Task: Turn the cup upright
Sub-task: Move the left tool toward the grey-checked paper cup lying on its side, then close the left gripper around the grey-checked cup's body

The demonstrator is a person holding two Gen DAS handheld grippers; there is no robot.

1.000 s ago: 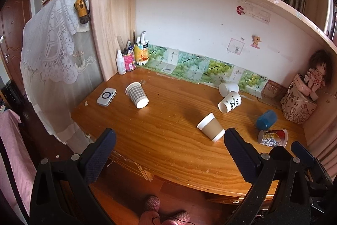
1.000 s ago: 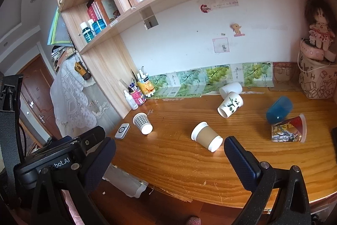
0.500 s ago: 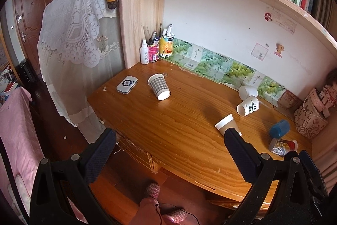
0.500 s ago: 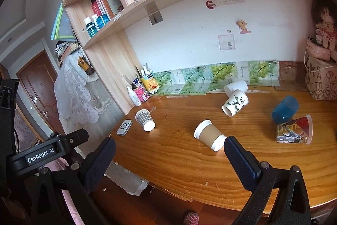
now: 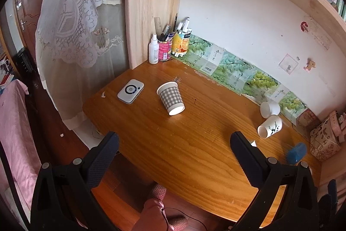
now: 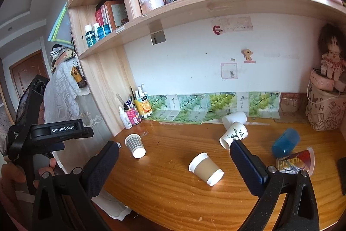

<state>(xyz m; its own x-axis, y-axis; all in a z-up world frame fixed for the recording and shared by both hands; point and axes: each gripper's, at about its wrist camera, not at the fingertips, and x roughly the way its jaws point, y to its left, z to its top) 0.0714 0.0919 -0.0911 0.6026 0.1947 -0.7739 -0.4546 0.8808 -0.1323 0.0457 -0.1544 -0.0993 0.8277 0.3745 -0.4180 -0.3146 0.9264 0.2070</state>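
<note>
On the surface, checked cup lies tipped over; left claw and right claw both spread wide, gripping nothing.

Left tool with black frame, dark blue dotted pads, silver screws, right tool of same build, white "GenRobot.AI" marking, bare hand, pink slippers

On my wooden worktop: white router near the left edge; spray bottle and pink pen tin in the back corner. Above: bookshelf, doll on printed bag. Lace cloth hanging left.
</note>
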